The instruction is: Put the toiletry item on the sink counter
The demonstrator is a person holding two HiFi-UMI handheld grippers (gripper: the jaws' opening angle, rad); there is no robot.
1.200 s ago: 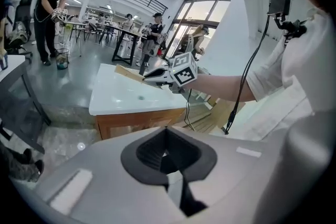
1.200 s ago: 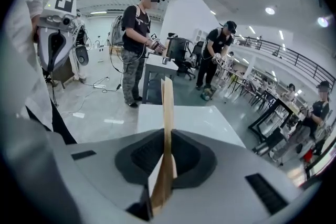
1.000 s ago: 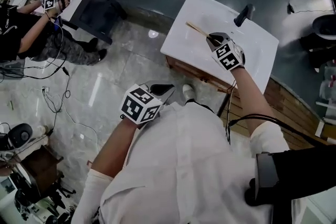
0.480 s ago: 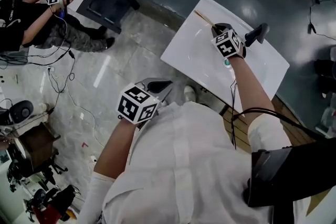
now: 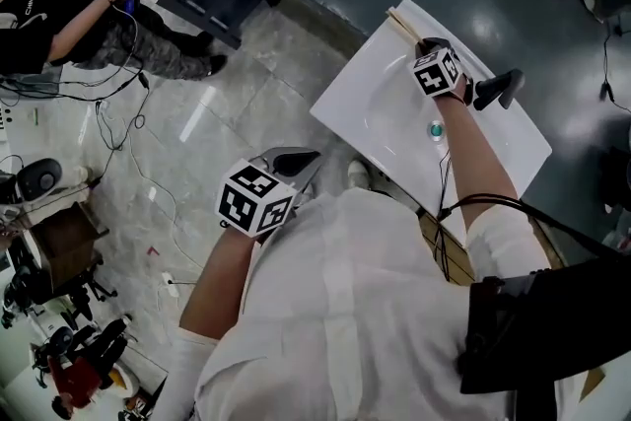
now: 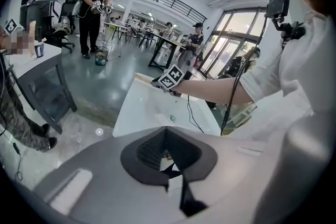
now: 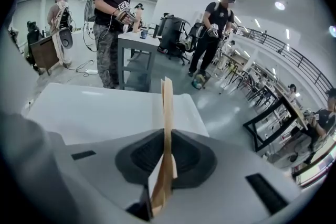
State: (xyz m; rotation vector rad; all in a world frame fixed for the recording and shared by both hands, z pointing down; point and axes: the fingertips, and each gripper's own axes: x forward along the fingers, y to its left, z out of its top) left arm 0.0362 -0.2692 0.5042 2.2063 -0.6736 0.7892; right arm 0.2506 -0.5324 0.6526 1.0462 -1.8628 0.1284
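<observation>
Closest, at the lower middle of the head view beside the person's white shirt, the left gripper (image 5: pixel 304 161) has its jaws pressed together with nothing between them. Farther off, at the upper right, the right gripper (image 5: pixel 426 46) is clamped narrowly on the toiletry item (image 5: pixel 400 21), a thin flat tan stick. The stick's free end reaches the far corner of the white sink counter (image 5: pixel 360 108), and the black faucet (image 5: pixel 496 89) is just to the gripper's right.
</observation>
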